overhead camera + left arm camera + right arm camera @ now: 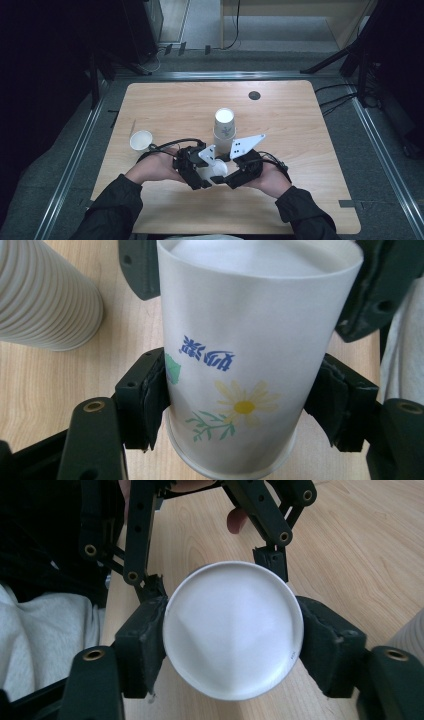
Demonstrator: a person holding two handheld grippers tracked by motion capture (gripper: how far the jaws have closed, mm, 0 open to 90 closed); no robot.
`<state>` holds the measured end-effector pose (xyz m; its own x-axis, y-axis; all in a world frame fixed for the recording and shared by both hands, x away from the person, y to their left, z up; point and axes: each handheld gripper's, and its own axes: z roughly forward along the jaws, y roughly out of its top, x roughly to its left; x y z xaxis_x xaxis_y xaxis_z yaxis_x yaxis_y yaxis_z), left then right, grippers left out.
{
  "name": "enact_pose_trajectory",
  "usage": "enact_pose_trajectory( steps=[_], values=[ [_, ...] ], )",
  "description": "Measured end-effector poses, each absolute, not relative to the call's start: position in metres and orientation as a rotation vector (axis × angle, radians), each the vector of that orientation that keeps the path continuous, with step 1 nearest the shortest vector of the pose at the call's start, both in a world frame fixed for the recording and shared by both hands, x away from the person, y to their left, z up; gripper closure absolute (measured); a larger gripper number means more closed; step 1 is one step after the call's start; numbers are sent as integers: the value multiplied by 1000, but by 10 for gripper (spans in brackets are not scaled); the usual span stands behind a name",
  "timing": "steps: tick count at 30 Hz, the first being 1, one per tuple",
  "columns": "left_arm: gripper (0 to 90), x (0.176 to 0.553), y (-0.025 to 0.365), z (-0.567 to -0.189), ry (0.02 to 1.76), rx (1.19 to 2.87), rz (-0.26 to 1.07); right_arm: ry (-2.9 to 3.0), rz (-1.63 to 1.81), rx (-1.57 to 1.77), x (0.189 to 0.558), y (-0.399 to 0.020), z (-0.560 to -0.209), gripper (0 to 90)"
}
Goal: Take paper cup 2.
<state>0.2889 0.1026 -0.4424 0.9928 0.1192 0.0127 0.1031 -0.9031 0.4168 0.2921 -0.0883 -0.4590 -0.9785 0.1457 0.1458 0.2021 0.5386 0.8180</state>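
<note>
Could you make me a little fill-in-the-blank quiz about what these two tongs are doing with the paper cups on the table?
1. Both tongs, the left tongs and the right tongs, are clamped on one paper ____.
2. That held cup has a yellow ____ printed on its side.
3. Behind the hands, a stack of cups stands on the ____ table.
4. One single cup stands apart, on the side of the person's ____ hand.

Missing words: cup; flower; wooden; left

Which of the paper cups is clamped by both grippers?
The flower-printed cup between the hands, held by the left gripper and the right gripper. The tall stack of cups and the lone cup at left stand untouched on the table.
</note>
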Motion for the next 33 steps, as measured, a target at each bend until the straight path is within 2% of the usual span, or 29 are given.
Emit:
enact_pose_trajectory(
  steps=[6,7,9,26,28,33],
  values=[
    [275,289,103,-443,167,2689,53,-2721,-1439,-293,291,-87,-457,357],
    [252,290,104,-442,179,2676,60,-2730,-1443,-284,291,-87,-456,356],
    [129,292,106,-440,210,2657,66,-2728,-1458,-294,291,-90,-453,355],
    [123,293,131,-436,328,2433,24,-2623,-1659,-358,295,-121,-427,355],
    [123,291,133,-435,321,2392,44,-2608,-1679,-350,294,-122,-425,355],
    [133,288,137,-436,336,2261,-7,-2559,-1712,-342,293,-120,-421,355]
  ],
)
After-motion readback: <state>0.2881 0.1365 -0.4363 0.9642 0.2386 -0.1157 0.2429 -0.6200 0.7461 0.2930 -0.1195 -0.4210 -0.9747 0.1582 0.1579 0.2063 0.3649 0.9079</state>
